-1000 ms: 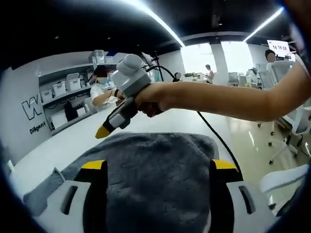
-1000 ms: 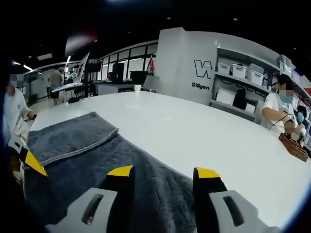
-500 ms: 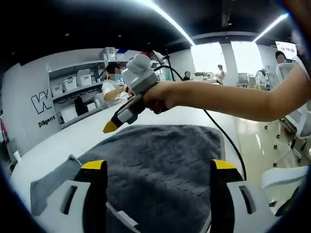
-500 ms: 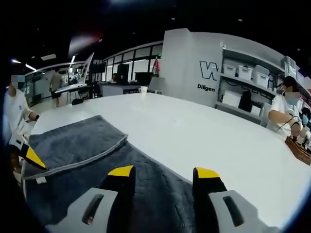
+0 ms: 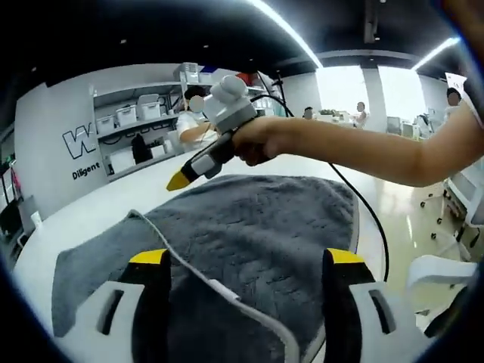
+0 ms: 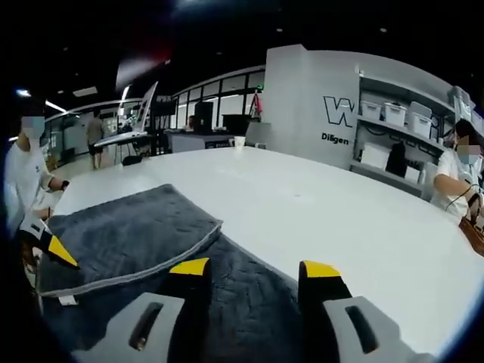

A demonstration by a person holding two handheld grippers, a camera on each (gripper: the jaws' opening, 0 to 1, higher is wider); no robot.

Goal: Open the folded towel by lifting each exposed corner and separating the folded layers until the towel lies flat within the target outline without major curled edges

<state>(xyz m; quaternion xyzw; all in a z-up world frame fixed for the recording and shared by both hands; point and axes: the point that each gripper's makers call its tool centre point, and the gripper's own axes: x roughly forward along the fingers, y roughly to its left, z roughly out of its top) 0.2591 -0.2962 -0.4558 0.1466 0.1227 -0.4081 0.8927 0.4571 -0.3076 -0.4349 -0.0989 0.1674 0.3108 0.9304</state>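
Left gripper view: towel, dark grey, on white counter, straight ahead of and under jaws; a pale-edged hem runs diagonally across it toward them.
Fold: in right gripper view top layer lies folded over lower layer, hem running left to right just ahead of jaws.
Left gripper: jaws wide apart, holding nothing I can see.
Right gripper: jaws apart, empty, over towel's lower layer.
Nearer: prob. left, by the folded layer's end.
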